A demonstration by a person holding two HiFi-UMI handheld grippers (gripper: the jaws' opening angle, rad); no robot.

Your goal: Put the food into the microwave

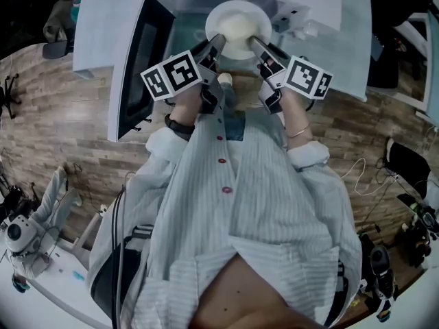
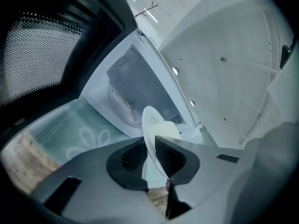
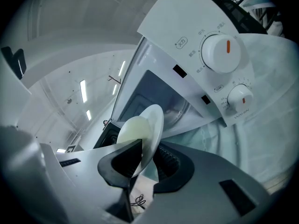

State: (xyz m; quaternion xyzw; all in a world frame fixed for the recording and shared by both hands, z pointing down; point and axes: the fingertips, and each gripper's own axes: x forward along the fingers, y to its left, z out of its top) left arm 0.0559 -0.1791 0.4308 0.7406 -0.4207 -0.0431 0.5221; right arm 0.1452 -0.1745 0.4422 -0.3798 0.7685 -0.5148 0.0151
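Left gripper (image 1: 218, 42) and right gripper (image 1: 252, 42) jaws pinch the plate (image 1: 236, 11) rim at 8 and 4 o'clock: keep the food (image 1: 240, 30) level, sliding toward 12 into the microwave (image 1: 336, 40)

A white plate (image 1: 226, 11) of pale food (image 1: 240, 29) sits at the mouth of the open microwave (image 1: 322, 5). The left hand-held gripper (image 1: 218, 41) pinches its left rim and the right hand-held gripper (image 1: 255, 43) its right. The door (image 1: 140, 60) hangs open leftward.
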